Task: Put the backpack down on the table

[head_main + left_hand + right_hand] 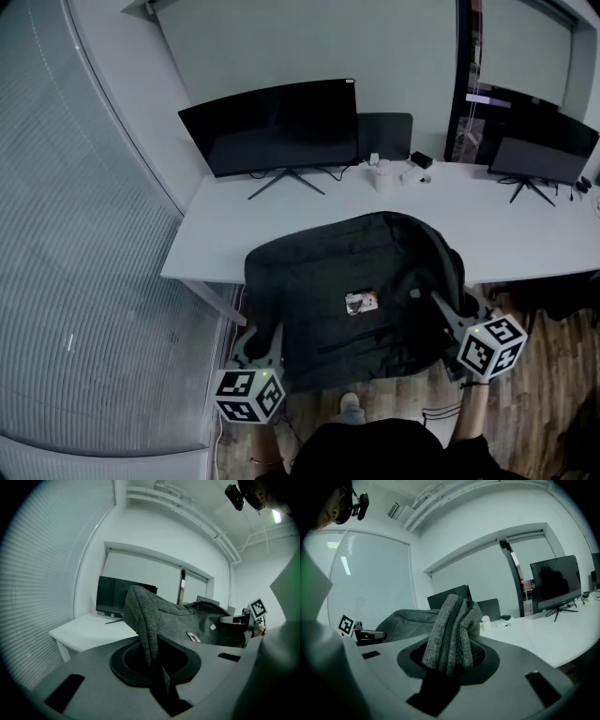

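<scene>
Backpack (356,300) at frame centre in head view, held between both grippers. Its upper end overlaps the near edge of the white table (281,225), the lower end hangs past the edge over the wood floor (544,394). Can't tell if it touches the tabletop.

Left gripper (266,343), lower left: jaws clamped on a thin fold of backpack fabric (144,620) at the bag's left edge.

Right gripper (439,305), right of centre: jaws clamped on a thicker bunch of fabric with a zipper (452,630) at the bag's right edge.

Large monitor (272,127) on the table at upper centre, second monitor (544,155) at upper right.
</scene>
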